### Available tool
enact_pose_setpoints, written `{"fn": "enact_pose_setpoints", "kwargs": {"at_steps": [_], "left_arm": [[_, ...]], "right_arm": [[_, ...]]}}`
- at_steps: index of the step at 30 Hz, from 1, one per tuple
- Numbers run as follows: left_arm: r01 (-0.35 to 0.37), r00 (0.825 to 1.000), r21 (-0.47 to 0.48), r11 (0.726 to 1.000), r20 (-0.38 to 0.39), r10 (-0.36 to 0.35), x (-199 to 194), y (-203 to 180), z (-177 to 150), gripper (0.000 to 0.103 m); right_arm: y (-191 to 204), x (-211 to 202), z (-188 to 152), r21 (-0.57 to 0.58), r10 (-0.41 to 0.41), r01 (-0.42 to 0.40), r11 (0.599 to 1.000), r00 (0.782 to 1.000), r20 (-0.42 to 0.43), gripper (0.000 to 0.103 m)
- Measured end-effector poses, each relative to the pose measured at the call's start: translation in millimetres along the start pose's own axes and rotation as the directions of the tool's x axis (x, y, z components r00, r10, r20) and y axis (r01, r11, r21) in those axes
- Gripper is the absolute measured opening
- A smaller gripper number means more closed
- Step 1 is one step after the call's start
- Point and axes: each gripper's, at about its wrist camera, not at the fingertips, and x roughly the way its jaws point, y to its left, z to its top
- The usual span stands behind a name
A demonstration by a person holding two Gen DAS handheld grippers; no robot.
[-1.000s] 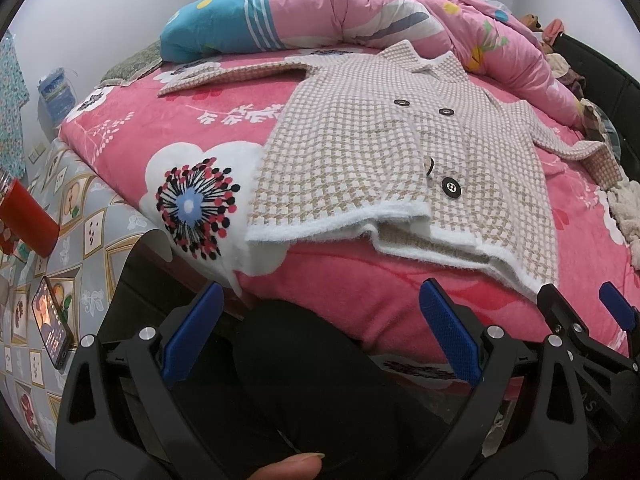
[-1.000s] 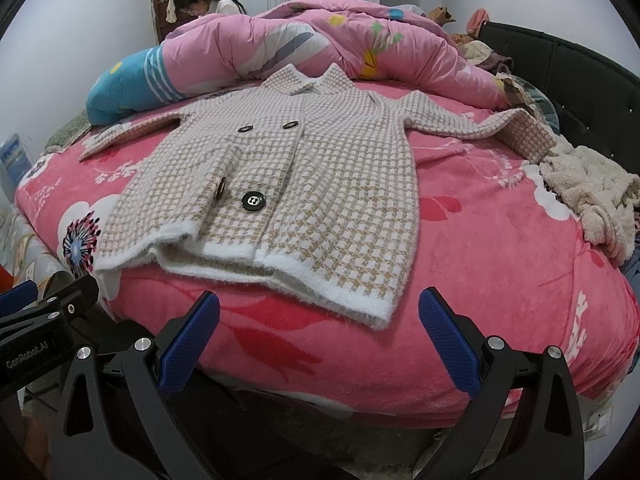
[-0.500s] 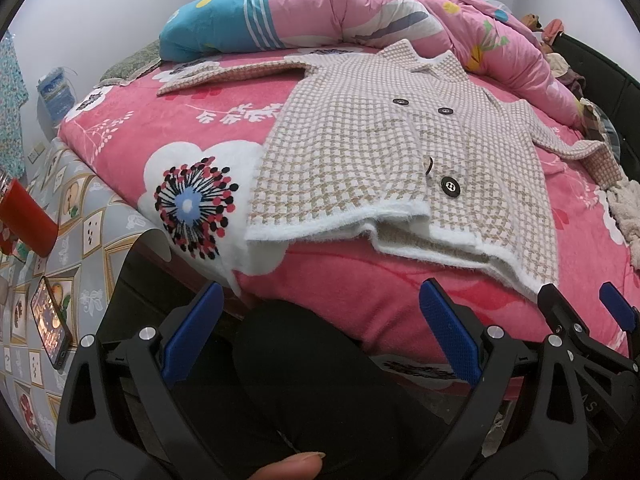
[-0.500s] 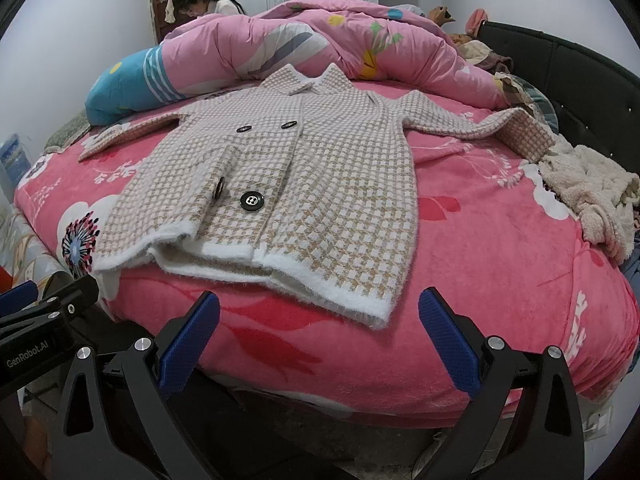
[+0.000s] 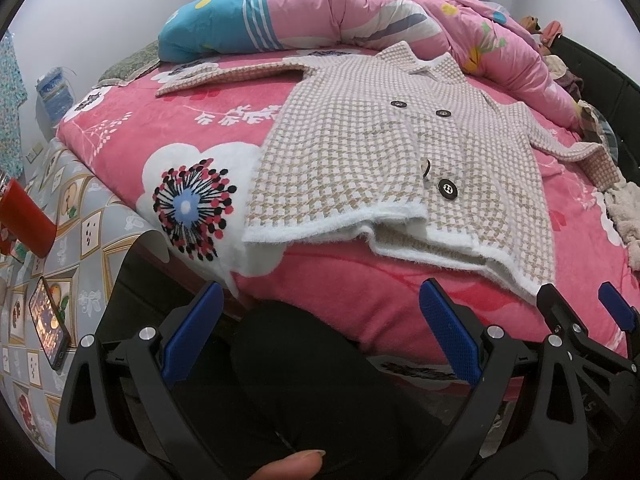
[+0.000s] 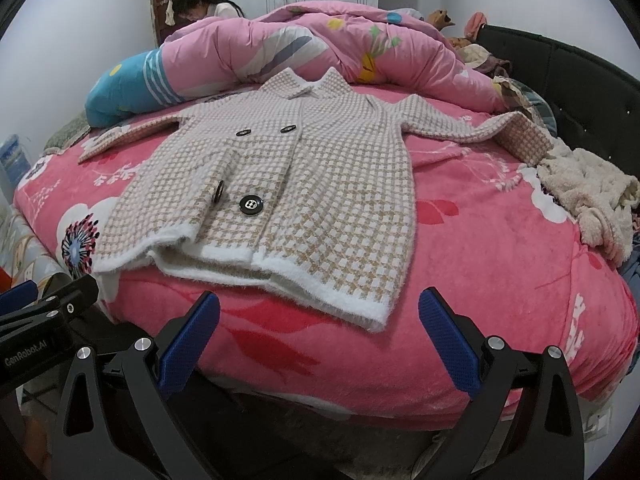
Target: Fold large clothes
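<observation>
Left wrist view: left gripper spread wide, blue pads well apart, nothing between them, held off the near edge of the bed over a dark trouser leg; fingertip at the bottom edge. Checked coat spread flat, front up, on the pink floral blanket, white fuzzy hem toward the camera and near the bed's edge, collar toward the far side, one sleeve stretched out left, the other right. Black buttons on the front, lower front panels slightly parted at the hem. Rolled pink quilt behind the collar. Phone on the patterned floor at left, red object above it. Right gripper just beside, at the right edge, released too

Right wrist view: right gripper released, blue pads far apart and empty, short of the bed's edge. Coat straight ahead, centred on the blanket, hem nearest, apart from the fingers. Cream fleece garment heaped just beyond the right cuff, near the dark headboard. Person behind the quilt at the far side. Left gripper partly visible at the left edge
</observation>
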Motion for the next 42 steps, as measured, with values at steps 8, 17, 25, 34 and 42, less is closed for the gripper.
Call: {"fn": "enact_pose_setpoints", "kwargs": {"at_steps": [8,17,25,34,42], "left_arm": [[-0.004,1.000,0.002,1.000,0.003,0.004,0.2,-0.7,0.4,0.095],[-0.024,1.000,0.016,1.000,0.002,0.024,9.7,-8.4,13.5,0.095],[-0.058,0.998,0.019,0.998,-0.016,0.058,31.0,-12.7,32.1,0.095],[-0.096,0.995,0.031,0.995,-0.039,0.097,57.7,-17.7,52.0,0.095],[-0.106,0.992,0.054,0.993,-0.061,0.109,84.0,-24.2,66.6,0.095]], "right_arm": [[0.1,-0.7,1.3,-0.001,-0.004,0.004,1.000,1.000,0.011,0.097],[-15.1,13.9,18.5,-0.015,-0.026,0.027,1.000,0.999,0.031,0.097],[-32.4,43.5,41.0,-0.026,-0.035,0.036,0.999,0.999,0.022,0.097],[-48.0,82.5,58.9,-0.031,-0.038,0.038,0.999,0.999,-0.014,0.097],[-63.1,115.6,62.8,-0.026,-0.042,0.040,0.999,0.997,-0.069,0.097]]}}
